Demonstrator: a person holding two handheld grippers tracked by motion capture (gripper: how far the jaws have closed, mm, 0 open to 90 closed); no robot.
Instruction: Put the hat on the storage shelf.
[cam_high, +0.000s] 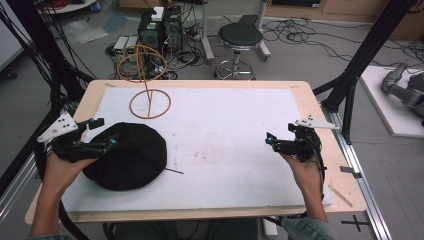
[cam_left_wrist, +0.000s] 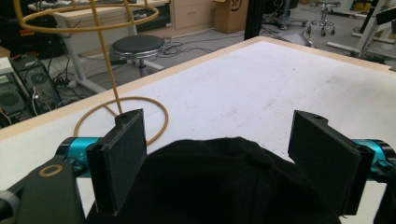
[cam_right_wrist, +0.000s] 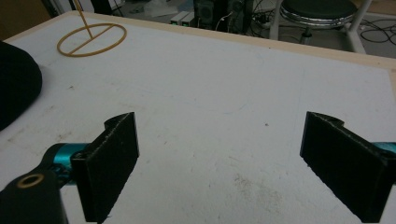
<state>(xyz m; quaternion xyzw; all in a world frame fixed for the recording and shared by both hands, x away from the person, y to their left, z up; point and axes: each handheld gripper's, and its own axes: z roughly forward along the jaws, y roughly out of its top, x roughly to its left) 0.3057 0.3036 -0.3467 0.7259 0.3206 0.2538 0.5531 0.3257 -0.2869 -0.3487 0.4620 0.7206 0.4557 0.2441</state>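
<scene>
A black cloth hat (cam_high: 127, 157) lies flat on the left of the white table (cam_high: 230, 125). My left gripper (cam_high: 106, 132) is open over the hat's left rim, with one jaw on each side of the crown. In the left gripper view the hat (cam_left_wrist: 224, 186) bulges up between the wide-apart jaws of the left gripper (cam_left_wrist: 218, 119). Behind the hat stands a yellow wire hat stand (cam_high: 145, 80), its base ring (cam_left_wrist: 166, 116) flat on the table. My right gripper (cam_high: 272, 141) hovers open at the table's right, holding nothing; its view (cam_right_wrist: 222, 121) shows bare table, with the hat (cam_right_wrist: 16, 88) at the far left.
A thin dark stick (cam_high: 174, 171) lies just right of the hat, and a wooden stick (cam_high: 340, 196) near the front right corner. Beyond the far edge are a black stool (cam_high: 240, 37), computer boxes (cam_high: 160, 27) and floor cables. Black frame posts (cam_high: 360, 65) flank the table.
</scene>
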